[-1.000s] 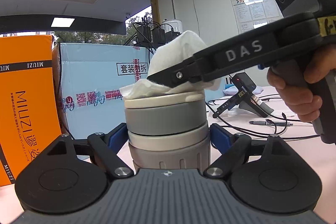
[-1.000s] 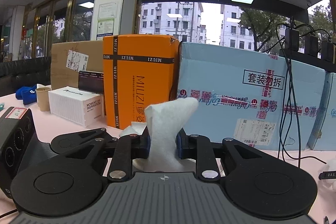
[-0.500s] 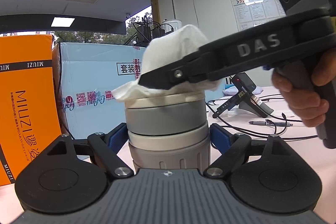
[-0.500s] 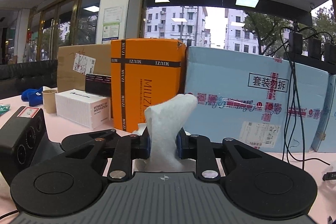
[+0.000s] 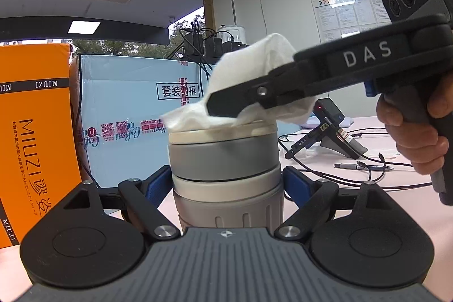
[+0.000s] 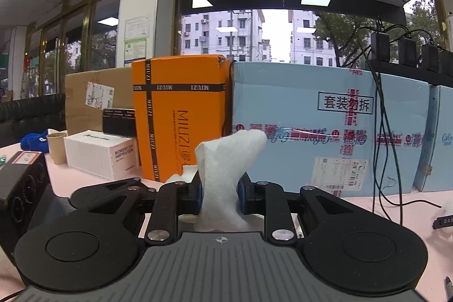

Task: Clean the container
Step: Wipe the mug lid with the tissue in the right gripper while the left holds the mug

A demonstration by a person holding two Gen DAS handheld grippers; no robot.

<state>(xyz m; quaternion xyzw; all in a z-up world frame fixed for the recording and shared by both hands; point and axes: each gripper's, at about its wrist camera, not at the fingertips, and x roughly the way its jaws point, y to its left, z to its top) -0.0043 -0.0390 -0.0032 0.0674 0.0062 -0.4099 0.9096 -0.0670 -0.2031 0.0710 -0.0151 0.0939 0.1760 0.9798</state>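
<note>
A grey and cream round container (image 5: pixel 225 160) stands upright on the pink table, held between the blue pads of my left gripper (image 5: pixel 226 183), which is shut on its lower body. My right gripper (image 6: pixel 219 193) is shut on a white paper towel (image 6: pixel 223 169). In the left wrist view that gripper (image 5: pixel 223 106) comes in from the right and presses the towel (image 5: pixel 254 75) on the container's cream lid. A hand (image 5: pixel 416 129) holds its grip.
An orange MIUZI box (image 5: pixel 31 132) and a light blue carton (image 5: pixel 130 109) stand behind the container. Cables, a pen (image 5: pixel 362 166) and another gripper device (image 5: pixel 331 129) lie on the table at the right. A white box (image 6: pixel 102 157) and paper cup (image 6: pixel 56 146) sit far left.
The right gripper with the towel has slid to the right across the lid top. The left gripper and container have stayed in place.
</note>
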